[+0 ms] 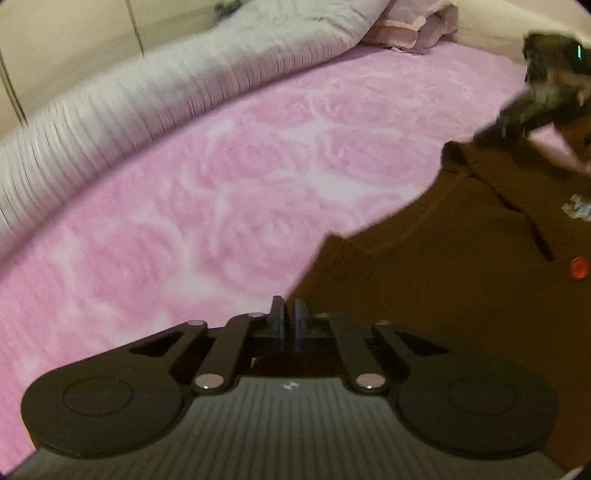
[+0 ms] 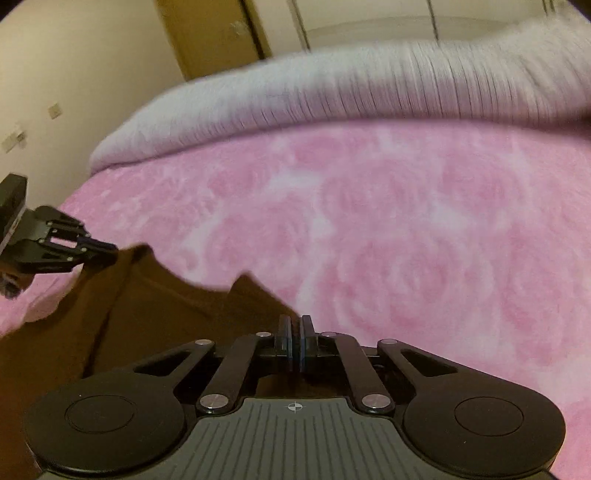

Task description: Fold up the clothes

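Note:
A brown garment [image 1: 443, 266] lies on a pink rose-patterned bedspread [image 1: 221, 192]; it has a small red logo [image 1: 578, 267] and a white label [image 1: 578, 207]. My left gripper [image 1: 290, 306] is shut on the garment's edge. In the left wrist view my right gripper [image 1: 480, 140] shows at the upper right, pinching a far corner of the garment. In the right wrist view my right gripper [image 2: 295, 323] is shut on the brown garment [image 2: 147, 306], and the left gripper [image 2: 110, 251] shows at the left, shut on another corner.
A rolled grey ribbed blanket [image 1: 110, 122] runs along the far side of the bed, also in the right wrist view [image 2: 332, 88]. A pink pillow [image 1: 413, 29] lies at the head. A cream wall and a wooden door [image 2: 207, 33] stand behind.

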